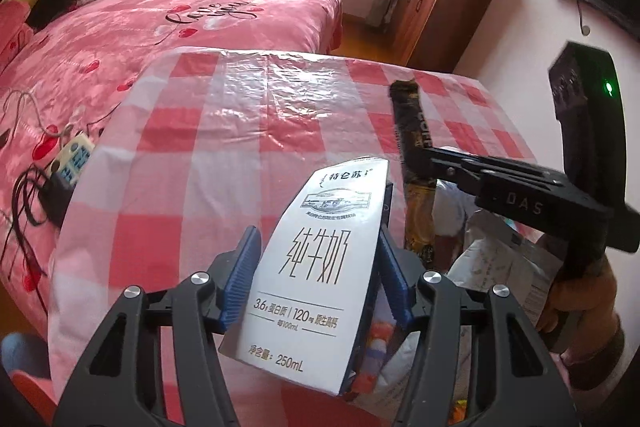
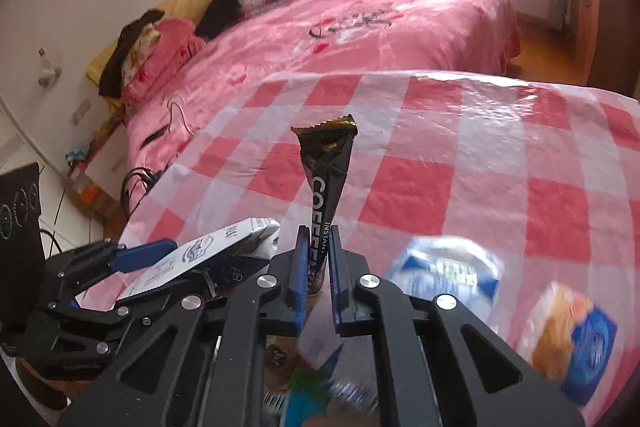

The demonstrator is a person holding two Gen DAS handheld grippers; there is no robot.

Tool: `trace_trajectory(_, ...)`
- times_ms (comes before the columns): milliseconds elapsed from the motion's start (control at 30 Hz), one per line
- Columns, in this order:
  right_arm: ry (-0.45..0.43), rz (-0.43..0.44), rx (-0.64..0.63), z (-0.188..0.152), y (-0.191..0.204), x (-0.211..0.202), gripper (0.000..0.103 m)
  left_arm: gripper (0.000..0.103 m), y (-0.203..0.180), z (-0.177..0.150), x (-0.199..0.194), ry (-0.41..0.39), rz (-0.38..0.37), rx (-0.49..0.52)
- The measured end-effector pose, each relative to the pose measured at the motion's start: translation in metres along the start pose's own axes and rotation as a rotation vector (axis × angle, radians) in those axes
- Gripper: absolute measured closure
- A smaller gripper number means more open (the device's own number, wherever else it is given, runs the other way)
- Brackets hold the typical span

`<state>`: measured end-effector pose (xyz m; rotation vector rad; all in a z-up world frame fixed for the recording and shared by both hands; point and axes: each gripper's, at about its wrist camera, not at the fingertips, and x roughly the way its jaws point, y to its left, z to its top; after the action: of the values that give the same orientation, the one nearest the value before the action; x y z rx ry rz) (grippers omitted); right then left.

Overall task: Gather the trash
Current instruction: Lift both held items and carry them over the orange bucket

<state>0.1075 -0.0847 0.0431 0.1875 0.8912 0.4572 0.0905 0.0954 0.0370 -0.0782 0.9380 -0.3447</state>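
Note:
My left gripper [image 1: 318,239] is shut on a white 250 mL milk carton [image 1: 316,263] with blue sides, held above the red-and-white checked tablecloth [image 1: 224,131]. The carton also shows in the right wrist view [image 2: 208,255], at the lower left. My right gripper [image 2: 320,233] is shut on a black instant coffee stick [image 2: 326,183] that stands upright between the pads. The stick also shows in the left wrist view [image 1: 412,147], with the right gripper [image 1: 420,155] to the carton's right. Crumpled paper and wrappers [image 1: 492,259] lie below both grippers.
A blurred blue-and-white packet [image 2: 448,275] and an orange-and-blue packet [image 2: 572,331] lie on the cloth at lower right. A bed with a pink cover [image 1: 180,23] lies beyond the table. Cables and a power strip [image 1: 68,163] rest on it. A wooden cabinet [image 1: 440,11] stands at the far right.

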Motion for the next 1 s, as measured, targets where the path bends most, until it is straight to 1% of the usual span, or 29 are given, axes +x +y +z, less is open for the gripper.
trace_trajectory(167,-0.102,-0.028,0.046,-0.013,-0.003,-0.029,0.095,0.046,-0.002,-0.014,-0.019,-0.036,-0.006,-0.030)
trace_trajectory(300,-0.202,-0.057,0.085,-0.020,-0.007,-0.059,0.095,0.047,0.000,-0.024,-0.034,-0.055,-0.029,-0.074)
trace_trajectory(433,-0.269,-0.068,0.118,-0.027,-0.013,-0.083,0.095,0.047,0.000,-0.034,-0.046,-0.073,-0.053,-0.096)
trace_trajectory(767,-0.379,-0.100,0.147,-0.048,-0.012,-0.130,0.095,0.048,0.001,-0.058,-0.073,-0.103,-0.089,-0.132)
trace_trajectory(1000,-0.404,-0.093,0.147,-0.061,0.002,-0.153,0.095,0.048,0.005,-0.075,-0.092,-0.120,-0.104,-0.150)
